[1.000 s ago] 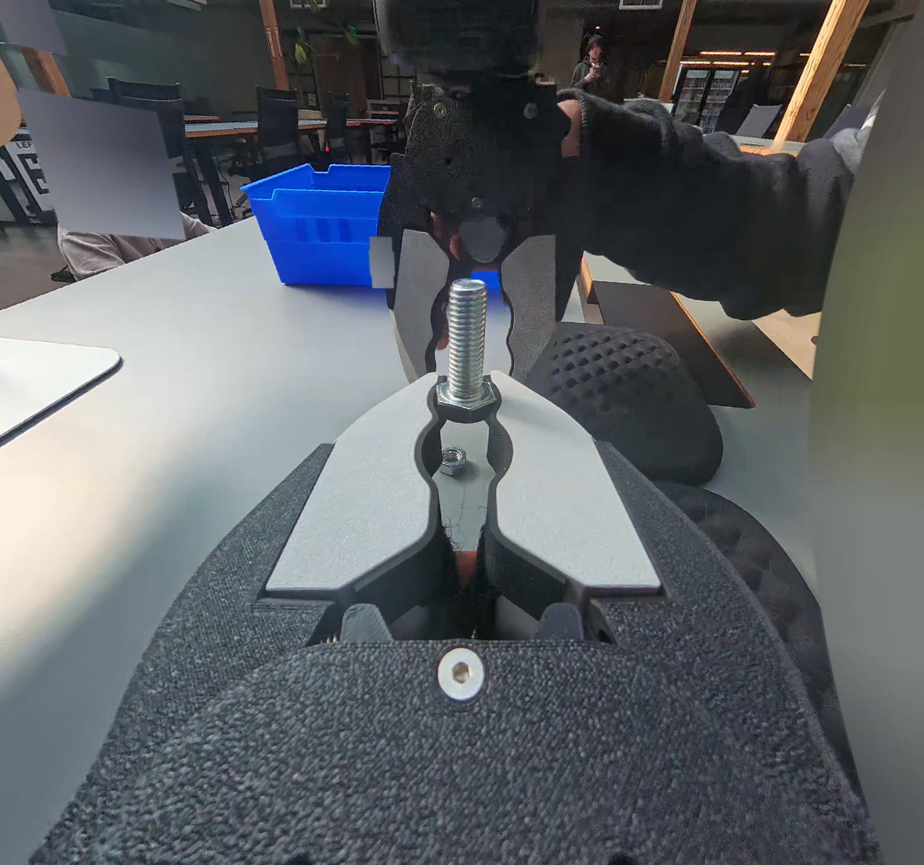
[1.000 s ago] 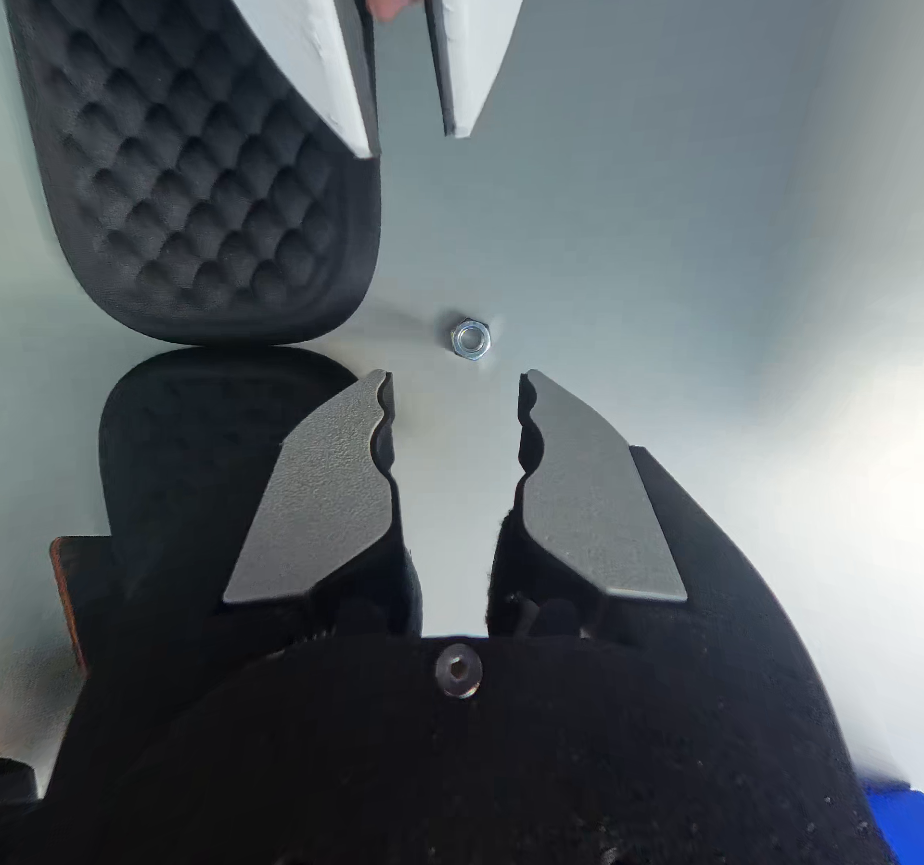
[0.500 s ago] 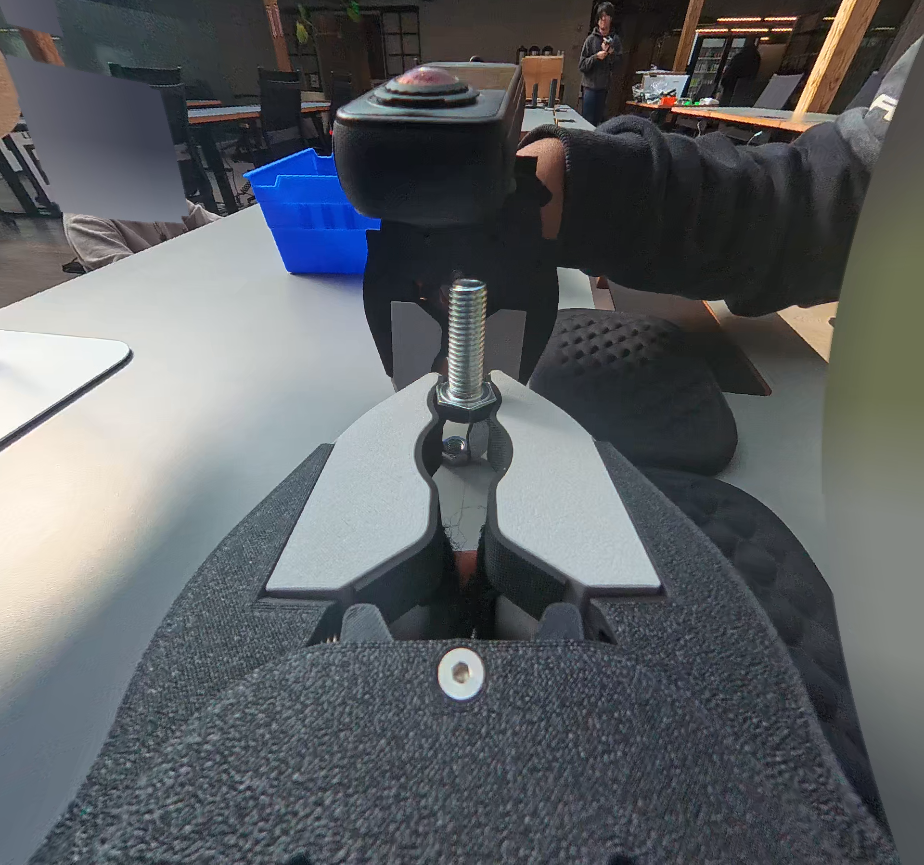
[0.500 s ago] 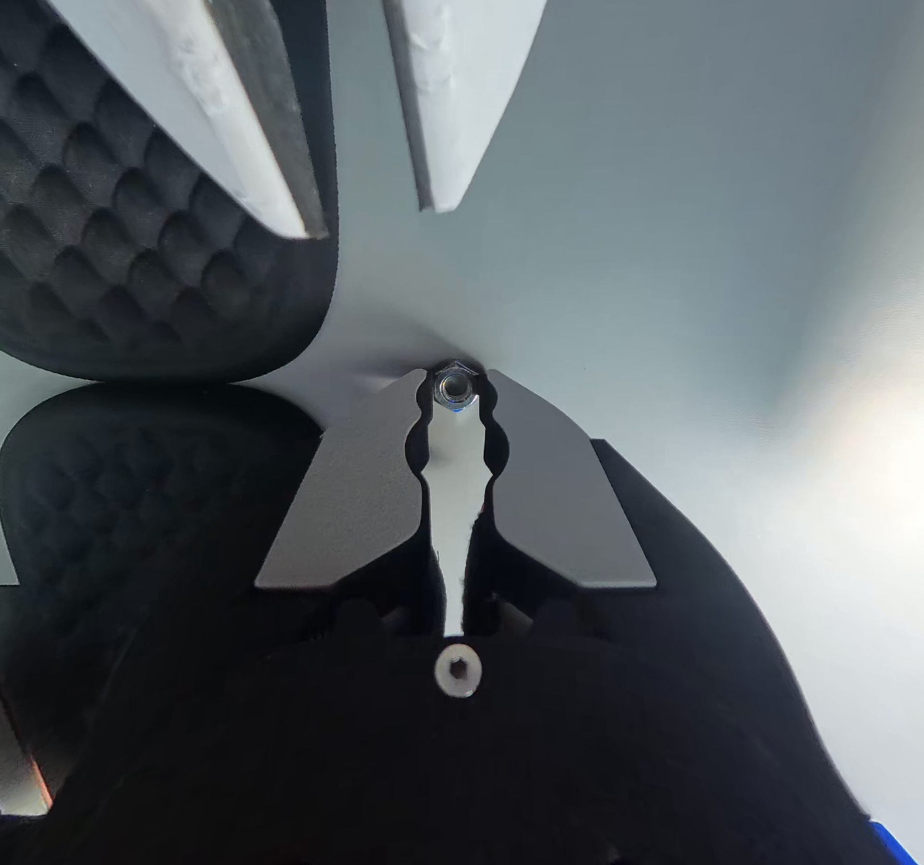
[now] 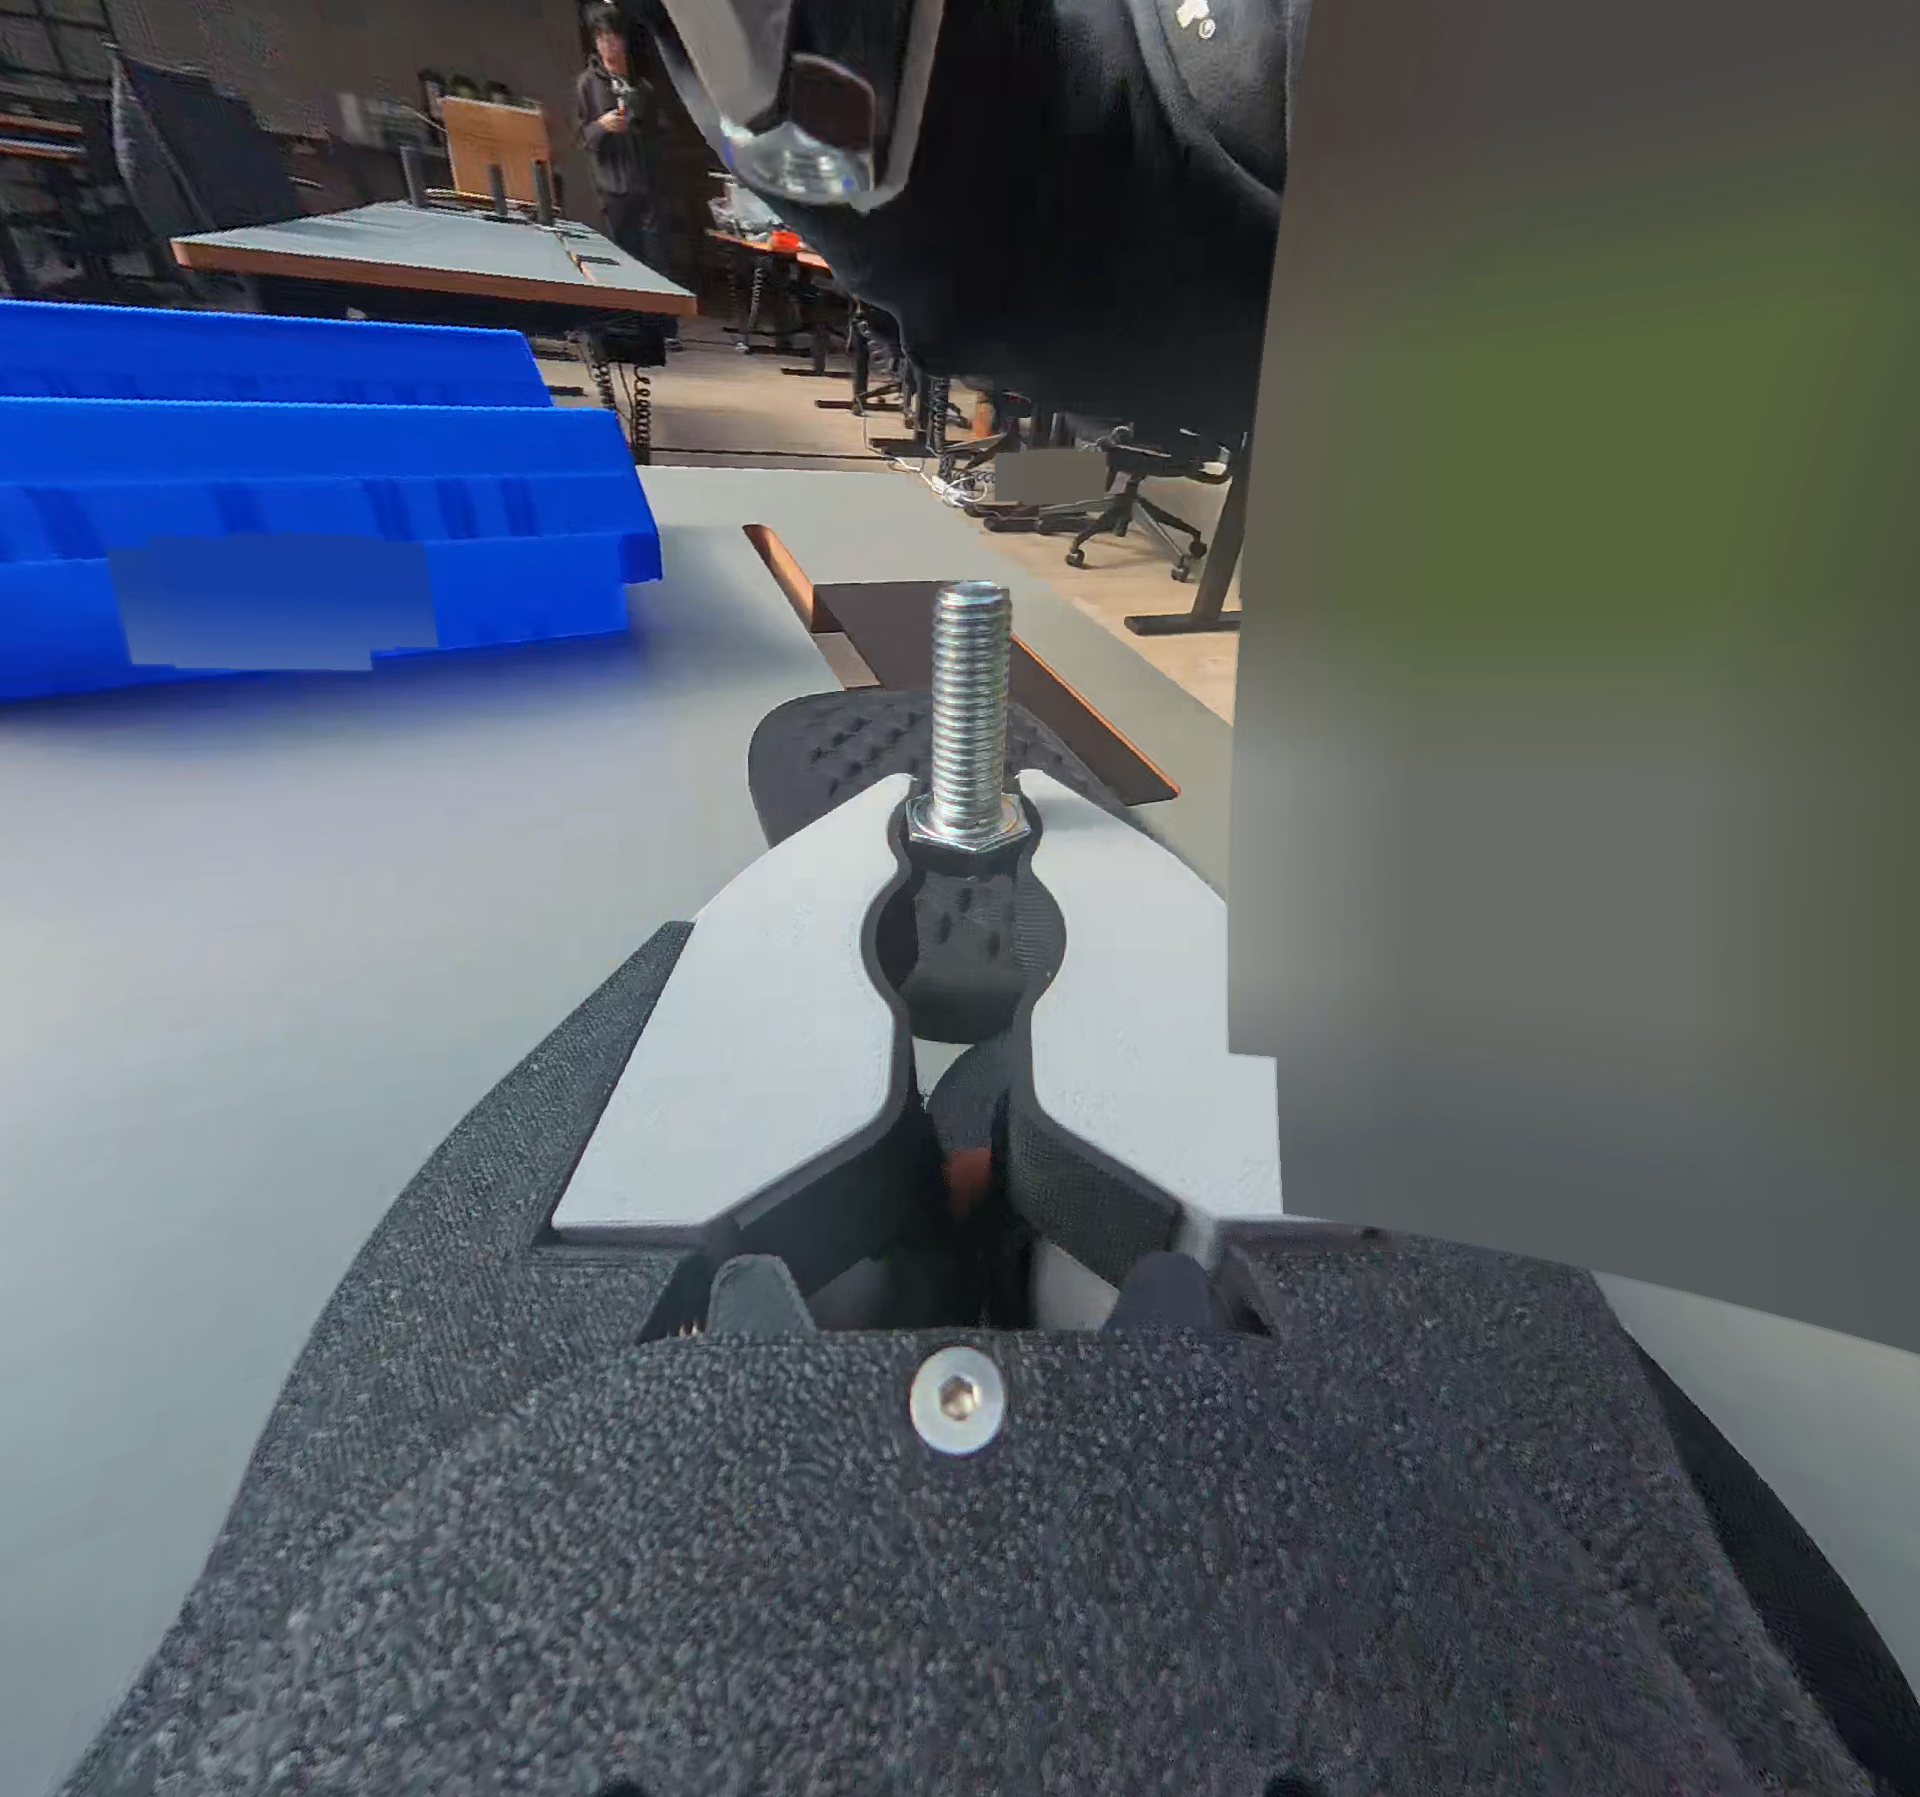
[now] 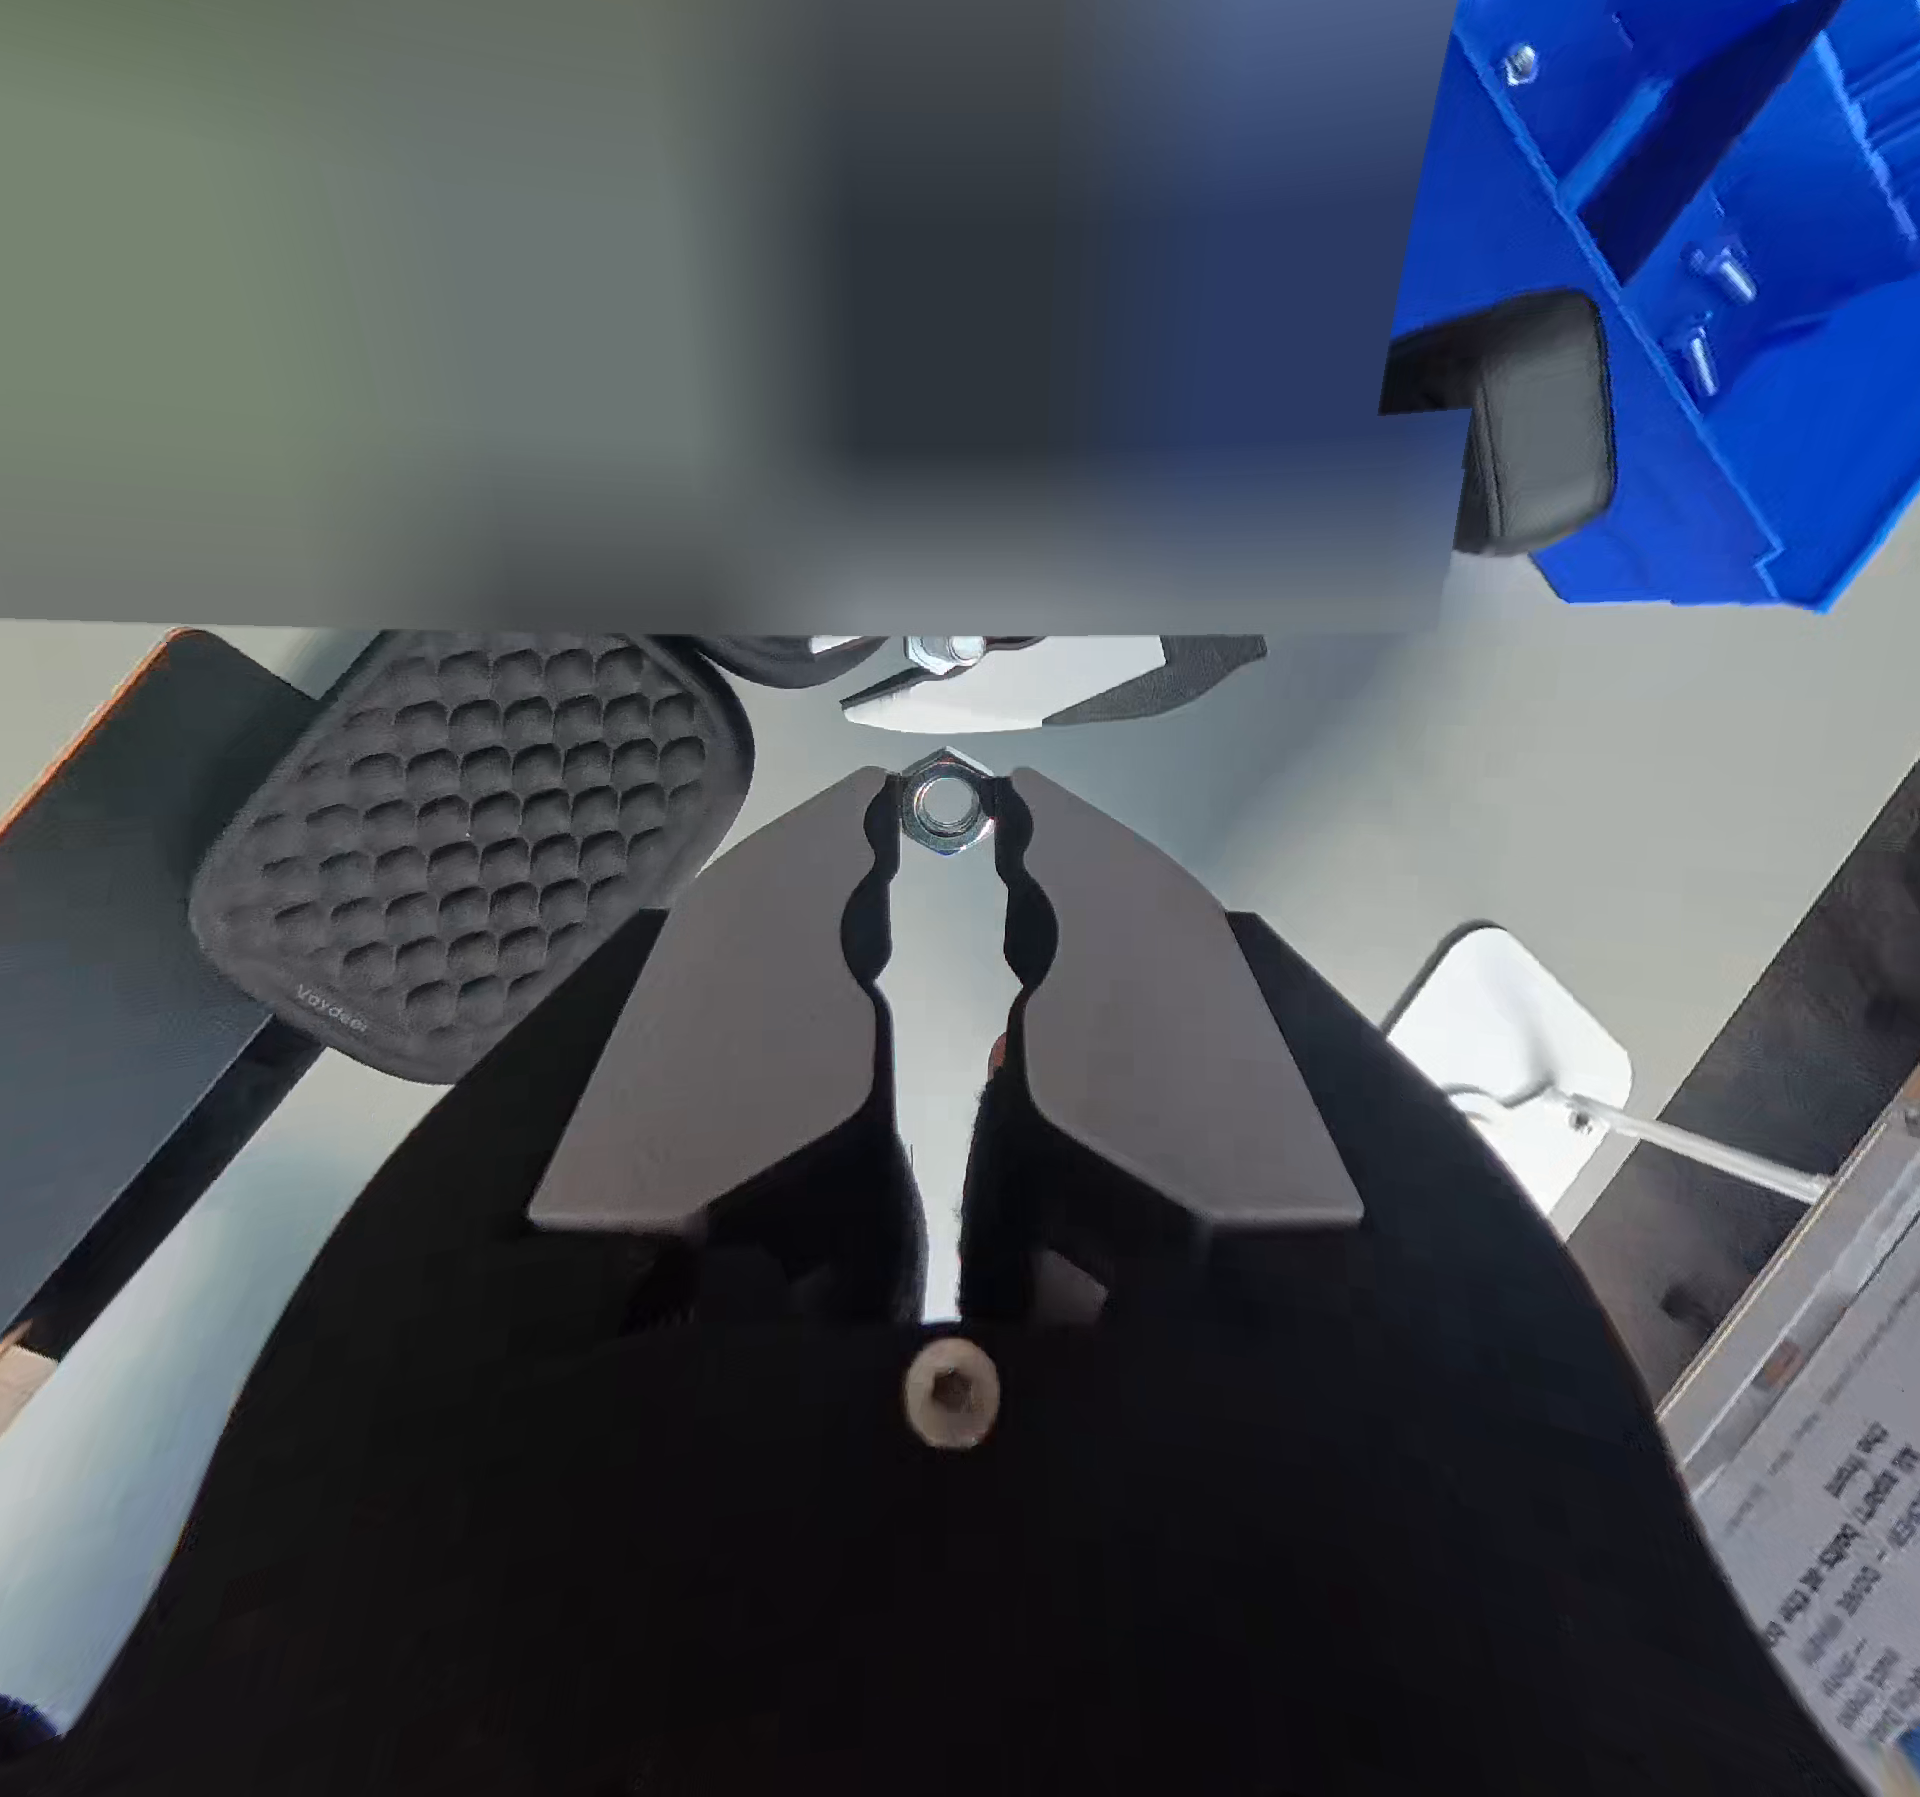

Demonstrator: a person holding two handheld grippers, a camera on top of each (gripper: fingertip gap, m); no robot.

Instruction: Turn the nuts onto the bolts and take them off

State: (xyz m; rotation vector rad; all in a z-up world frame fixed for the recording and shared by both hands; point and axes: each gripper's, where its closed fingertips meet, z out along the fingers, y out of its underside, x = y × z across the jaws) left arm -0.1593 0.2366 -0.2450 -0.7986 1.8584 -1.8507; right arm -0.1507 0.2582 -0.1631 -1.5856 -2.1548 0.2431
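— Grey tabletop (image 5: pixel 312 916), left to right: what holds what?

— Blue bin (image 5: pixel 312 490): in the right wrist view its compartments hold a few small bolts and nuts. Left gripper (image 5: pixel 968 828) pinches the bolt (image 5: pixel 970 708) by its hex head, thread upright. Right gripper (image 6: pixel 943 802) pinches the nut (image 6: pixel 943 804) at its tips, above the bolt.

— Handling?

— Probably light, rigid, slick steel; grip the flats.

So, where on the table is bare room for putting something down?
The grey table is bare between the blue bin and the left hand-held gripper holding the bolt. Near the black textured pads and the wooden board it is crowded.
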